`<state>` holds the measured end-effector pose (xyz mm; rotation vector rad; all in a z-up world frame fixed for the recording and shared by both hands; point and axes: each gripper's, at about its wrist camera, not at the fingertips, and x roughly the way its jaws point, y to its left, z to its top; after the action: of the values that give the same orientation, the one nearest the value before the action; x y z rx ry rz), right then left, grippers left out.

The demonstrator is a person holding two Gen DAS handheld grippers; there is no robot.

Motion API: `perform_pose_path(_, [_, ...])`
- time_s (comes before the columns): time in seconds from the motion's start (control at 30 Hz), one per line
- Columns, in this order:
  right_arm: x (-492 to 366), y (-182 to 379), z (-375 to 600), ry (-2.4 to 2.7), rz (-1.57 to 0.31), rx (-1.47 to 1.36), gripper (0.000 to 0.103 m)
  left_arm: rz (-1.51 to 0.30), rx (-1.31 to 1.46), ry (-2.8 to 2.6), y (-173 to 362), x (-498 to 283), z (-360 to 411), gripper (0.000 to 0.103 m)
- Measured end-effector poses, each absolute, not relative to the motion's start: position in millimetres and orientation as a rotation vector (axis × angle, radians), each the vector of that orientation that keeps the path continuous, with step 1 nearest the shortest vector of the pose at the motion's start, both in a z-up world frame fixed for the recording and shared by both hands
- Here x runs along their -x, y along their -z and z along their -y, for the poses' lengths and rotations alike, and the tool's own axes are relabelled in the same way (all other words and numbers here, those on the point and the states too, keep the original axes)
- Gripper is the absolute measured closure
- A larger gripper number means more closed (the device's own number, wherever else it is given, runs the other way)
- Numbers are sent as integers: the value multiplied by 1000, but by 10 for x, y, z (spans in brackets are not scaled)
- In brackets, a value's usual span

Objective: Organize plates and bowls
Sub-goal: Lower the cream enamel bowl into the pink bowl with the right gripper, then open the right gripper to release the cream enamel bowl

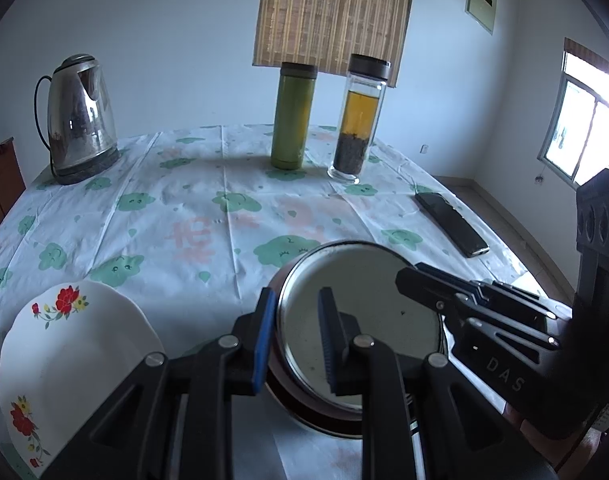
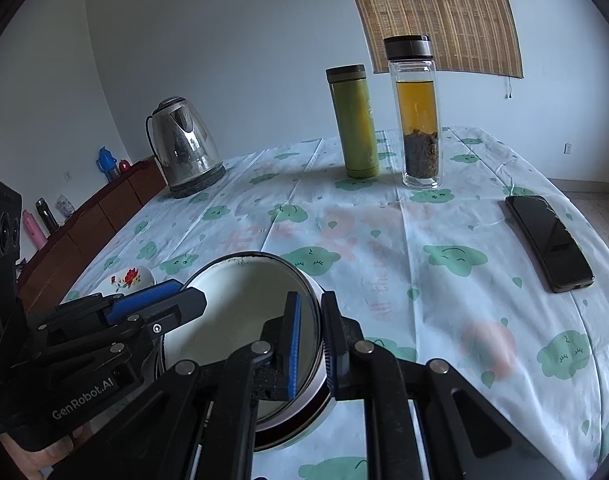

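A metal bowl [image 1: 368,280] with a dark red outer wall sits near the table's front edge; it also shows in the right wrist view [image 2: 240,300]. My left gripper [image 1: 294,340] is shut on its left rim, one finger outside and one inside. My right gripper [image 2: 312,344] is shut on its right rim in the same way; it also shows in the left wrist view [image 1: 416,280]. A white plate with red flowers [image 1: 72,352] lies to the left of the bowl; in the right wrist view only its far edge [image 2: 126,278] shows behind the left gripper [image 2: 164,300].
At the back of the round table with its green-patterned cloth [image 1: 208,208] stand a steel kettle [image 1: 80,120], a green flask [image 1: 292,116] and a glass tea bottle [image 1: 358,120]. A black phone [image 2: 548,236] lies at the right. A wooden sideboard [image 2: 92,224] stands left.
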<state>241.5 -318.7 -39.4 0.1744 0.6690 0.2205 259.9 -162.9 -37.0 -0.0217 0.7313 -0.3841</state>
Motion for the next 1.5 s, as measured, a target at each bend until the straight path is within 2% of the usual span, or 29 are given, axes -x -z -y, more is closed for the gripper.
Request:
perform_pose_path(0.3, [-2429, 395, 3232, -233, -683, -217, 91, -741, 18, 387, 374, -2607, 1636, 84])
perform_pose_path(0.83, [-2378, 403, 3137, -203, -641, -123, 91, -728, 23, 401, 390, -2601, 1613, 82])
perform_pose_path(0.97, [-2373, 400, 3134, -196, -636, -112, 91, -726, 31, 401, 393, -2605, 1598, 72])
perform_pose_path(1.27, [-2373, 403, 3135, -195, -635, -110, 91, -724, 32, 404, 391, -2585, 1597, 72])
perform_pose_path(1.33, [-2373, 403, 3133, -196, -635, -110, 91, -725, 35, 404, 391, -2585, 1593, 67])
perform_pose_path(1.4, [-2372, 403, 3134, -196, -634, -111, 91, -724, 35, 401, 389, -2590, 1591, 58])
perform_pose_path(1.5, [-2370, 403, 3134, -197, -633, -111, 91, -724, 35, 402, 387, -2588, 1586, 57])
